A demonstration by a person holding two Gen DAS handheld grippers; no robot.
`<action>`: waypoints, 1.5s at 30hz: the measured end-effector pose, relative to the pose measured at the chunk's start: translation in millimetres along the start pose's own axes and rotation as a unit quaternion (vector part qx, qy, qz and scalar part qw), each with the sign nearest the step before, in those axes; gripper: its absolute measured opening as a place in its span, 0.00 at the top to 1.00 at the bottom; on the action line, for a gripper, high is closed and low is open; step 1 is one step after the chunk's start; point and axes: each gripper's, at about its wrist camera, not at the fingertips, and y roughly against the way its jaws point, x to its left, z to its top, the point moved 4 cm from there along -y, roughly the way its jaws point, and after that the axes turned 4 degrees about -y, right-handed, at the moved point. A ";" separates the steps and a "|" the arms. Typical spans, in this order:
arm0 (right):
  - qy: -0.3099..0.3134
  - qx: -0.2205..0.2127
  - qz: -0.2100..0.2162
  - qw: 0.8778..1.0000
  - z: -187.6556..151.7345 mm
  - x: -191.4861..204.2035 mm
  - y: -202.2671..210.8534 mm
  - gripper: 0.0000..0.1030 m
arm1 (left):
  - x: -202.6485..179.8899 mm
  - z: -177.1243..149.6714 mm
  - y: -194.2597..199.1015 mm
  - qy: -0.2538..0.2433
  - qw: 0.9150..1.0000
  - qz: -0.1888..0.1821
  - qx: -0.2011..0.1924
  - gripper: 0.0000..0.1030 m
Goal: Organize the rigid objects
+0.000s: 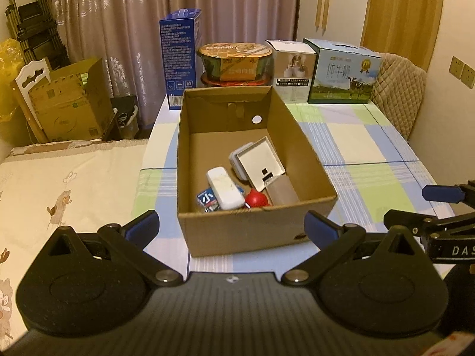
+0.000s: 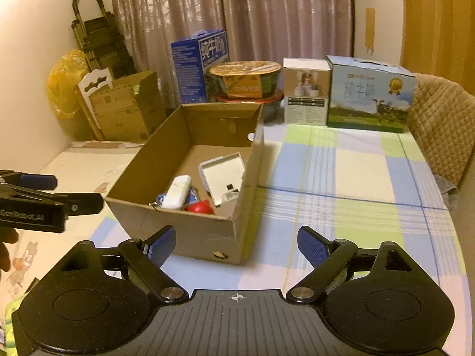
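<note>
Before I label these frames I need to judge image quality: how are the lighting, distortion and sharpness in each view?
Left wrist view: dim warm yellow cast, fisheye bowing with dark corners, cardboard box fairly sharp. Right wrist view: same warm cast and bowing, slightly softer; the curtain shows mild sheen, box labels are unreadably blurred.

A cardboard box [image 1: 255,231] stands on the table [image 1: 371,160], toward its left side. In the box, at the near end, lie a small bar [image 1: 224,188], a ball [image 1: 256,199] to its right, and a flat tray [image 1: 261,163] leaning behind them. Behind the box, along the table's far edge, stand a tall carton [image 1: 179,56], stacked bowls [image 1: 236,62], a small carton [image 1: 292,69] and a milk carton [image 1: 341,72], left to right.
</note>
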 end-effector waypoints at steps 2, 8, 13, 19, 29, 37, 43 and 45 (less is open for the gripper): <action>-0.005 0.001 -0.003 1.000 -5.1 -1.8 2.1 0.16 | -2.0 -5.0 4.5 0.001 1.000 0.001 0.002 0.01; -0.002 0.008 -0.007 1.000 -17.8 -2.5 5.0 0.16 | -8.3 -21.0 11.9 0.012 1.000 0.010 0.008 0.01; -0.006 0.015 -0.012 1.000 -27.0 -7.0 5.5 0.16 | -10.6 -35.5 13.8 0.032 0.999 0.015 0.017 0.01; -0.012 0.026 -0.011 1.000 -35.1 -9.7 4.2 0.16 | -12.4 -50.0 15.5 0.047 0.998 0.024 0.024 0.01; -0.011 0.025 -0.009 1.000 -35.8 -5.2 6.0 0.16 | -20.5 -57.3 14.5 0.044 0.998 0.025 0.029 0.01; -0.012 0.030 -0.010 0.999 -36.1 -4.3 2.7 0.16 | -21.1 -58.0 13.7 0.042 0.998 0.025 0.030 0.01; -0.010 0.033 -0.011 0.999 -37.3 -3.9 0.8 0.16 | -20.6 -56.8 12.4 0.042 0.998 0.024 0.031 0.01; -0.012 0.034 -0.010 0.999 -37.7 -4.3 -0.2 0.16 | -21.0 -56.9 12.7 0.041 0.998 0.023 0.031 0.01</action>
